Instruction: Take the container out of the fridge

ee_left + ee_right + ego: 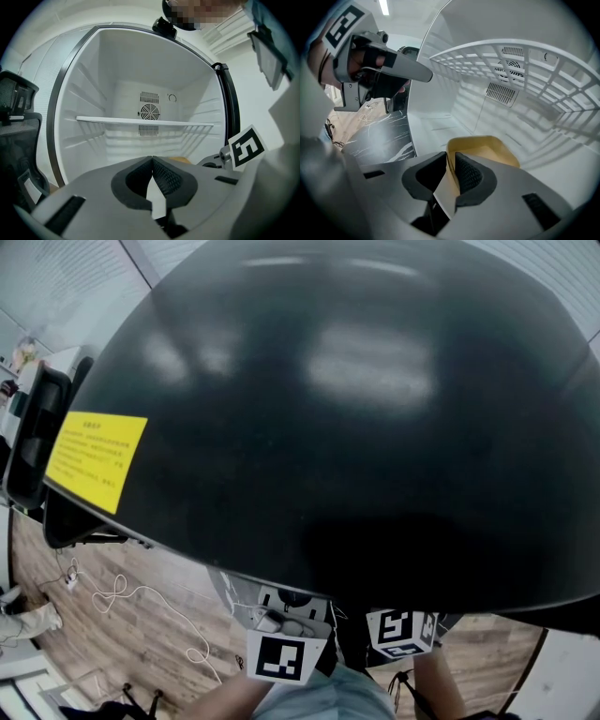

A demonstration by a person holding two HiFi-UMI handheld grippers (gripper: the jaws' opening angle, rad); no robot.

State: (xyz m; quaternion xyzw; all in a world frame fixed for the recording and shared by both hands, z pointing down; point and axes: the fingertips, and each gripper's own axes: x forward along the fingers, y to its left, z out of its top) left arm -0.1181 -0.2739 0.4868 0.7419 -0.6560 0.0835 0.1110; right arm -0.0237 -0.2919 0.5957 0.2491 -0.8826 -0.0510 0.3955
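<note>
Fridge (89, 93): it stands open ahead of me, white inside. The head view gives me only its black top (328, 427).
Wire shelf (534, 70): it spans the cabinet above the right jaws.
Container (487, 147): a yellow open tub on the fridge floor, straight ahead of the right jaws with its near wall between them. Its long axis seems to run away from the jaws, toward the back wall.
Right gripper (451, 161): jaws clamped on that near wall, one pad on each side. This is the nearer arm.
Left gripper (152, 161): jaws together with nothing between them, held at the fridge mouth, off to the left of the right jaws.
Coming move: I judge a straight pull back along the jaws' line, kept low under the shelf.
Yellow label (97, 460): its print is too small to read, and I see no brand on the container.
</note>
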